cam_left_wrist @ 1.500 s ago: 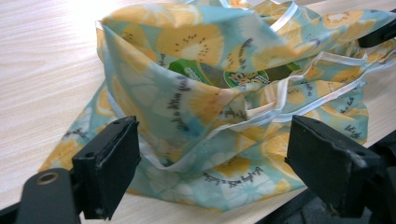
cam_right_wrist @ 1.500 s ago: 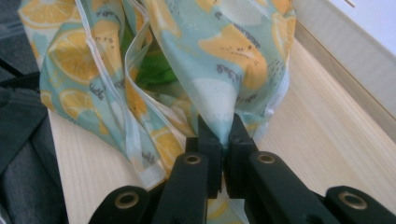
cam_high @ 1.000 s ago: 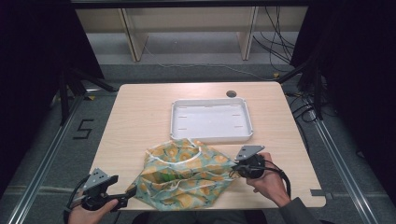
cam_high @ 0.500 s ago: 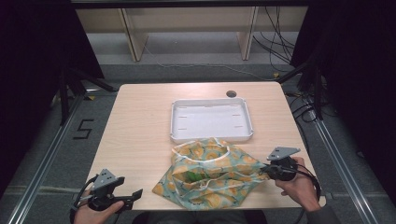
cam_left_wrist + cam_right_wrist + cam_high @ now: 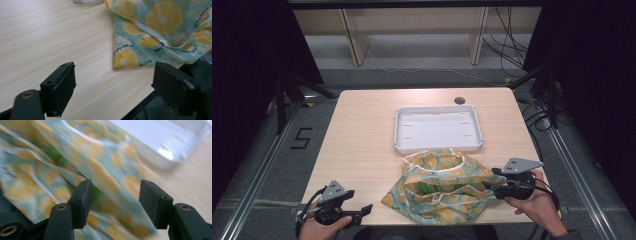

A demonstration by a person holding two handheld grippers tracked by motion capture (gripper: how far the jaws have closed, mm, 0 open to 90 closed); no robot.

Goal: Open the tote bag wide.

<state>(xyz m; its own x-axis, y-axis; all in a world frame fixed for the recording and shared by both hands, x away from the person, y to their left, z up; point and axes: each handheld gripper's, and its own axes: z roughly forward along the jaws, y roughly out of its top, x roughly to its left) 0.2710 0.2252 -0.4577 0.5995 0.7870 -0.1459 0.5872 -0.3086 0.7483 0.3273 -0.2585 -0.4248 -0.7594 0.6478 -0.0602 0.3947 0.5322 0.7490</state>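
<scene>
high view / bag: teal cloth drawstring bag with orange-slice print (image 5: 444,185) lies crumpled on the near half of the table, its far edge touching or just overlapping the near rim of the tray. Mouth faces up, something green shows inside; can't tell what it is.
high view / tray: shallow white rectangular plastic tray (image 5: 439,146) sits mid-table, nothing in it.
high view / right gripper (image 5: 490,186): at the bag's right edge, jaws have just been opening and stand apart; tips point into the cloth, contact not clear from here.
high view / left gripper (image 5: 367,209): at the near-left table edge, jaws apart, nothing between them, well apart from the bag.
high view / surface: light wood-grain table (image 5: 362,130) with a dark round hole (image 5: 459,100) at the far edge.
high view / room: grey floor with a "5" marking (image 5: 301,138), metal rails either side, cables (image 5: 507,45) at the back, pale wooden legs behind the table.
left gripper view / bag: corner of the bag (image 5: 126,58) lies flat on the wood ahead of the spread jaws, clear of them; white drawstring (image 5: 160,41) crosses the print.
right gripper view / bag: blurred cloth (image 5: 100,165) runs between and beyond the spread jaws; pads not pressing on it, green patch (image 5: 96,192) near the left jaw.
right gripper view / tray: white tray wall (image 5: 160,152) just behind the bag.
</scene>
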